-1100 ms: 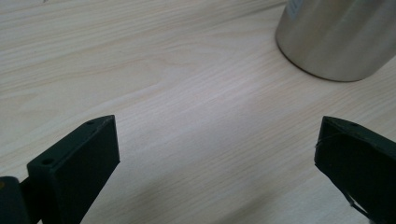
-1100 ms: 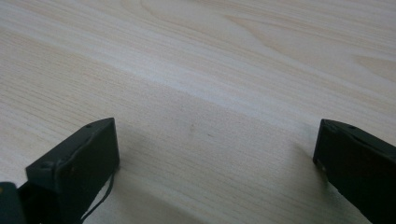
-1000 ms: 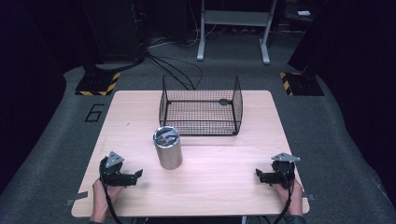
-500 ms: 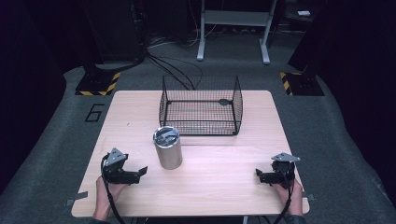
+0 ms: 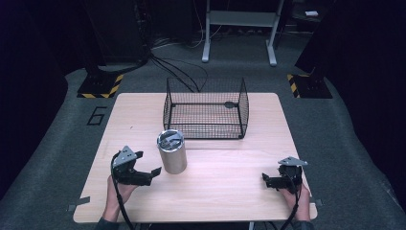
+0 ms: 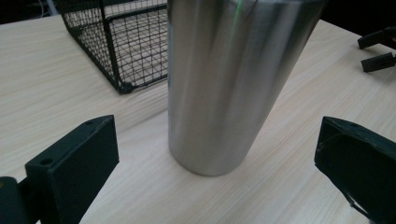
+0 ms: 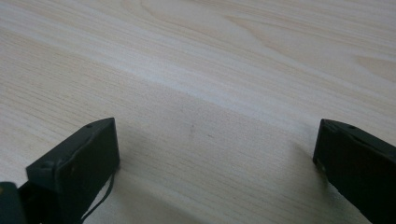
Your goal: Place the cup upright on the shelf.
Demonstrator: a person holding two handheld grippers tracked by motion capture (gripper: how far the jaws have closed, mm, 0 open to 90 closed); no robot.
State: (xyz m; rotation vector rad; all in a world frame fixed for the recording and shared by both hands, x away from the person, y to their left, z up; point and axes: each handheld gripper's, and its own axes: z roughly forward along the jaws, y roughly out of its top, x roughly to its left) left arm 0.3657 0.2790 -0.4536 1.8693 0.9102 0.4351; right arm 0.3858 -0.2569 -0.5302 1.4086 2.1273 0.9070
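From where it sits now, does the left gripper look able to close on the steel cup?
Probably yes. The left gripper is open, its jaws spread wider than the steel cup, which stands upright just ahead of them. Only bare table lies between, and the wire basket stands behind.

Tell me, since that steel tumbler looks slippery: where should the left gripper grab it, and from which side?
Grip the steel tumbler around its straight mid-body, probably coming level from the person's side. It stands upright on the table, clear of the wire basket, and the left gripper already faces it with jaws spread wider than its body.
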